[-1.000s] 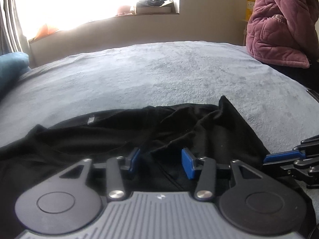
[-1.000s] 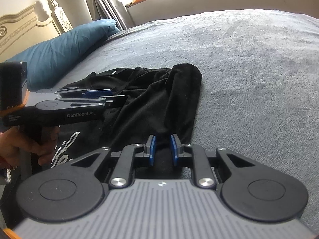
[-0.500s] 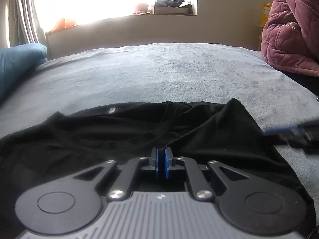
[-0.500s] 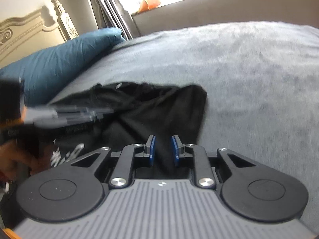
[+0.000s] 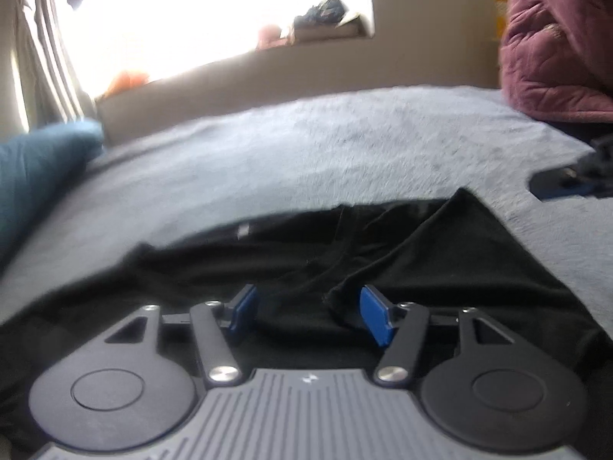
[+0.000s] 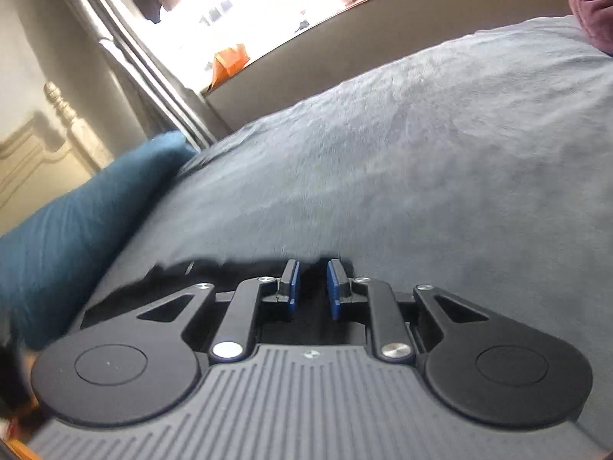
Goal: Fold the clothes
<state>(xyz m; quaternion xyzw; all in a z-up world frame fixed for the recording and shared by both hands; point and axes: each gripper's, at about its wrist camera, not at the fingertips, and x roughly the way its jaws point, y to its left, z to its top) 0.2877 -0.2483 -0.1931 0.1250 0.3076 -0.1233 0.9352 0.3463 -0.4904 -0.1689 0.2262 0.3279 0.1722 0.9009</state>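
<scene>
The black garment [image 5: 402,253] lay rumpled on the grey bed [image 5: 345,145]. The left gripper [image 5: 306,308] stood spread wide over it; the right gripper [image 6: 311,283] gaped narrowly, clasping nothing. Soft, light cloth, probably best pinched at a hem or corner

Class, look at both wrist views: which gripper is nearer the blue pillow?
Left. The left gripper sits open over the black garment, with the blue pillow further left. The right gripper is out at the garment's far right, further from the pillow.
</scene>
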